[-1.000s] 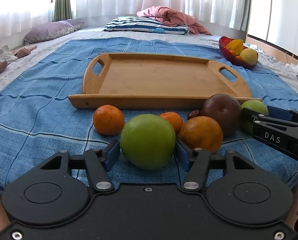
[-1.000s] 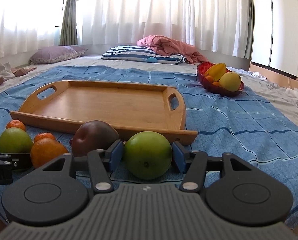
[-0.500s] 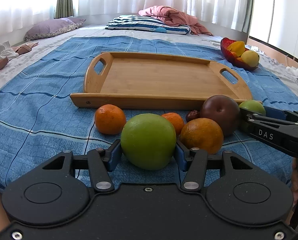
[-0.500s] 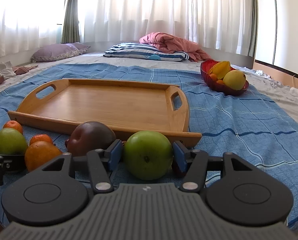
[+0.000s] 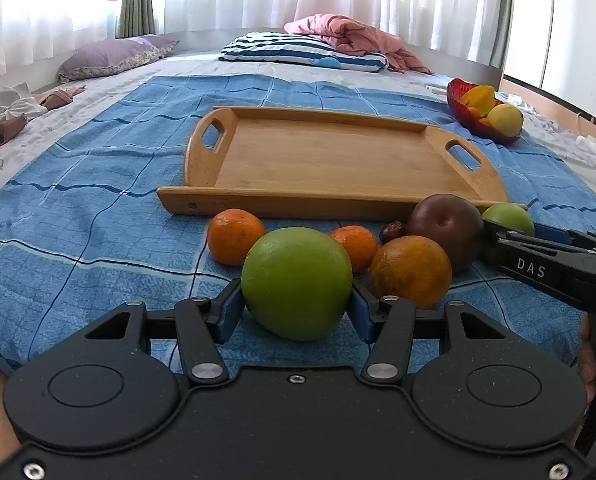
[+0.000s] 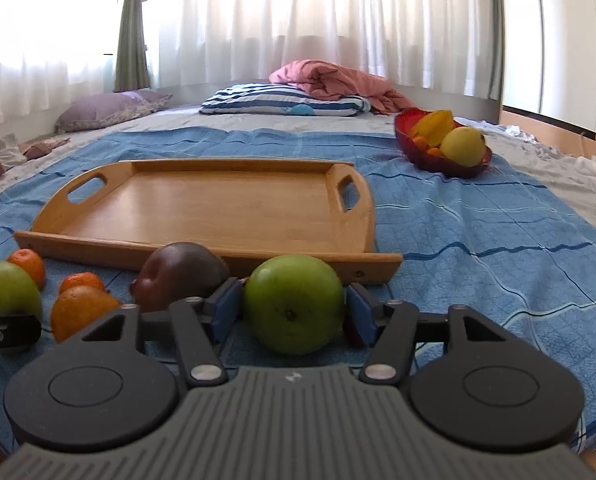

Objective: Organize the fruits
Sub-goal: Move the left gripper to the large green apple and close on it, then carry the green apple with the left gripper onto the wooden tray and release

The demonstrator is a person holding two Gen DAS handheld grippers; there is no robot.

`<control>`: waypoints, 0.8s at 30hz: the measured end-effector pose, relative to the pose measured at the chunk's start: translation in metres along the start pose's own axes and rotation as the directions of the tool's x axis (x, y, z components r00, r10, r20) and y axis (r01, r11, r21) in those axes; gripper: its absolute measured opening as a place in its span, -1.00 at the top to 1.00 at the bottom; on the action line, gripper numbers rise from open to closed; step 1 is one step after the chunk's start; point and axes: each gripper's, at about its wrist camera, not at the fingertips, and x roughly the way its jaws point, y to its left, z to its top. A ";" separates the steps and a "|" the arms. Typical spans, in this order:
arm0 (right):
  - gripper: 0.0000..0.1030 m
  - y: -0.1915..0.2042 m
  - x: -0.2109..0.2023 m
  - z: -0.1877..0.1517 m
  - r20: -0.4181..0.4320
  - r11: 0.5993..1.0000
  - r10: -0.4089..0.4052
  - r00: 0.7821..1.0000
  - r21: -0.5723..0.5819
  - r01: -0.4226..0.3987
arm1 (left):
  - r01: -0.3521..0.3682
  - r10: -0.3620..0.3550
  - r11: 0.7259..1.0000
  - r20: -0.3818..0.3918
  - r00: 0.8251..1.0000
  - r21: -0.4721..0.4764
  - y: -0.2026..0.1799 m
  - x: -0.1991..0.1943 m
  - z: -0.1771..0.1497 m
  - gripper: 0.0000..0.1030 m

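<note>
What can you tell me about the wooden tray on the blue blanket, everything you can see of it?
The wooden tray is a light, bamboo-looking rectangle with a low raised rim and a curved end at each side, each with an oval cut-out handle. It lies flat on the blue checked blanket, and nothing is on it. The fruits sit on the blanket along its near edge; the dark red fruit is right against that edge, though contact is hard to confirm.

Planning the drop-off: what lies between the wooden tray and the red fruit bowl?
Only bare blue blanket between the wooden tray and the red fruit bowl, clearest in the right wrist view.
</note>
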 end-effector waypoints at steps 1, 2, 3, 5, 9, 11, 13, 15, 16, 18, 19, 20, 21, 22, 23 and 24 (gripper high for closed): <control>-0.15 0.001 -0.001 0.000 0.002 1.000 -0.010 1.000 -0.001 0.010 | -0.001 0.001 1.000 0.002 1.000 -0.001 0.001 -0.001 0.000 -0.02; -0.14 0.001 -0.003 -0.001 0.006 1.000 -0.009 1.000 0.005 0.009 | -0.003 0.003 1.000 0.005 1.000 -0.002 0.001 -0.003 0.000 -0.02; -0.14 0.000 -0.005 -0.002 0.009 1.000 -0.005 1.000 0.015 0.005 | -0.004 0.004 1.000 0.007 1.000 -0.002 0.002 -0.004 0.000 -0.02; -0.14 -0.003 -0.007 -0.002 0.015 0.999 -0.002 1.000 0.035 0.001 | -0.008 0.008 1.000 0.010 1.000 0.000 0.002 -0.006 0.001 -0.02; -0.14 -0.005 -0.016 -0.001 0.041 0.998 0.015 0.999 0.066 -0.018 | -0.011 0.011 1.000 0.024 1.000 0.012 0.000 -0.012 0.004 -0.02; -0.14 -0.004 -0.020 0.002 0.066 0.998 0.020 0.998 0.061 -0.025 | -0.009 0.008 1.000 0.039 0.999 0.016 0.000 -0.015 0.007 -0.02; -0.14 -0.001 -0.022 0.006 0.066 0.999 0.008 0.998 0.041 -0.011 | -0.008 0.007 1.000 0.054 0.999 0.018 0.001 -0.018 0.010 -0.02; -0.13 0.000 -0.021 0.008 0.063 0.999 0.008 0.998 0.047 -0.011 | -0.011 0.010 1.000 0.069 0.998 0.020 0.001 -0.020 0.014 -0.02; -0.13 -0.001 -0.020 0.009 0.058 0.998 0.015 0.998 0.060 -0.018 | -0.012 0.010 1.000 0.075 0.997 0.021 0.001 -0.020 0.016 -0.02; -0.13 -0.003 -0.018 0.010 0.055 0.996 0.025 0.998 0.085 -0.029 | -0.010 0.009 1.000 0.084 0.996 0.017 0.004 -0.020 0.022 -0.02; -0.13 -0.004 -0.018 0.010 0.054 0.995 0.026 0.998 0.094 -0.031 | -0.011 0.010 1.000 0.087 0.996 0.015 0.004 -0.019 0.024 -0.02; -0.13 -0.006 -0.018 0.011 0.056 0.994 0.028 0.998 0.101 -0.033 | -0.013 0.012 1.000 0.091 0.996 0.013 0.006 -0.019 0.027 -0.02; -0.13 -0.007 -0.018 0.012 0.059 0.994 0.029 0.998 0.106 -0.035 | -0.015 0.014 1.000 0.095 0.995 0.012 0.006 -0.019 0.029 -0.02; -0.13 -0.007 -0.018 0.012 0.059 0.994 0.029 0.998 0.106 -0.035 | -0.018 0.017 1.000 0.101 0.995 0.011 0.007 -0.019 0.032 -0.02; -0.13 -0.008 -0.019 0.013 0.066 0.994 0.027 0.997 0.106 -0.034 | -0.020 0.019 1.000 0.106 0.994 0.010 0.009 -0.018 0.035 -0.02; -0.13 -0.008 -0.020 0.014 0.071 0.994 0.026 0.997 0.106 -0.033 | -0.022 0.021 1.000 0.109 0.994 0.009 0.010 -0.017 0.037 -0.02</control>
